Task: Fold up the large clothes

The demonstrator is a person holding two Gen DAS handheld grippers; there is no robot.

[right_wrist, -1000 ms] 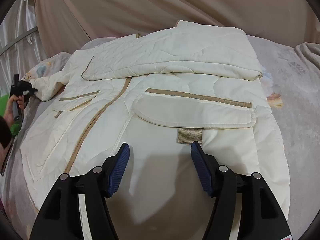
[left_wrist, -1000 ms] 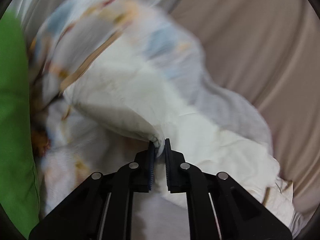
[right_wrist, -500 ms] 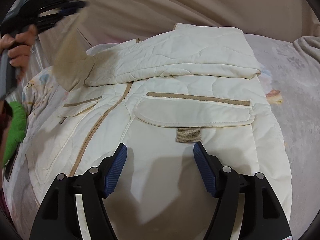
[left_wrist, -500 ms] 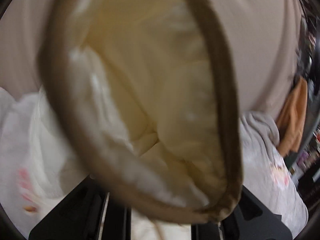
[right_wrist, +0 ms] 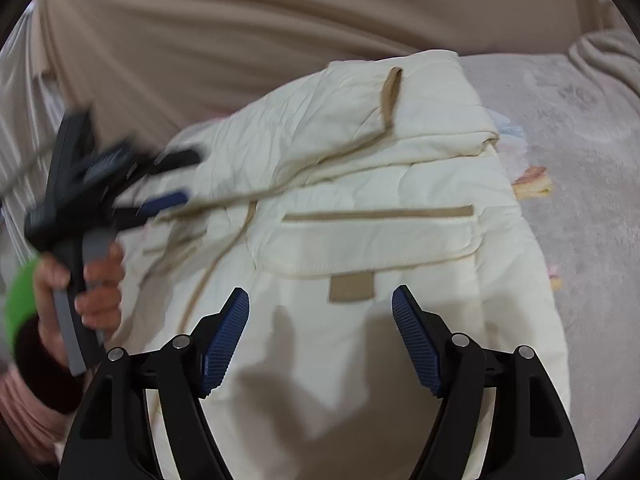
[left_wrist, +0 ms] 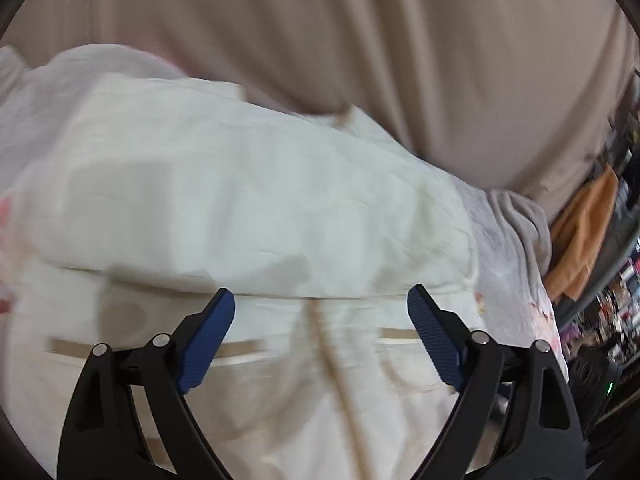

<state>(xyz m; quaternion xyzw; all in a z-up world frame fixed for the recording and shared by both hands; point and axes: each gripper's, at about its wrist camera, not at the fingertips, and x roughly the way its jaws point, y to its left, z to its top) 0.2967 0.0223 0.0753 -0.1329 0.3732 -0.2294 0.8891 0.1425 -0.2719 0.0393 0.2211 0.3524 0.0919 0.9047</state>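
Item 1, far left of the right wrist view: the left tool point(right_wrist: 176, 178), motion-blurred, gripped by the person's left hand point(right_wrist: 92, 280) on its grey handle. Its jaws stand apart and hold nothing; it hangs just above the jacket's left side, probably so the cloth there can lie free.

Item 2, centre: the cream quilted jacket point(right_wrist: 360, 208), the task's garment, spread front-up on the bed point(right_wrist: 580, 152). Both sleeves appear laid across the chest, one over the other, a tan-trimmed cuff point(right_wrist: 390, 96) pointing away; this narrows the body for the next fold. A tan zipper line point(right_wrist: 208, 276) runs down the front, and a flapped pocket point(right_wrist: 372, 240) with a tan tab sits below the sleeves.

Item 3, lower centre: the right tool point(right_wrist: 320, 308), jaws wide apart, empty, poised over the jacket's lower front, its shadow falling on the cloth; likely kept there ready to take the hem.

Item 4, left wrist view: the left tool point(left_wrist: 320, 308) again, open over the folded sleeve's edge.

Item 5, right and behind: a beige curtain point(right_wrist: 240, 40) backs the bed; an orange cloth point(left_wrist: 580, 232) hangs at the far right.

Judgement: sleeves done; the lengthwise fold remains.
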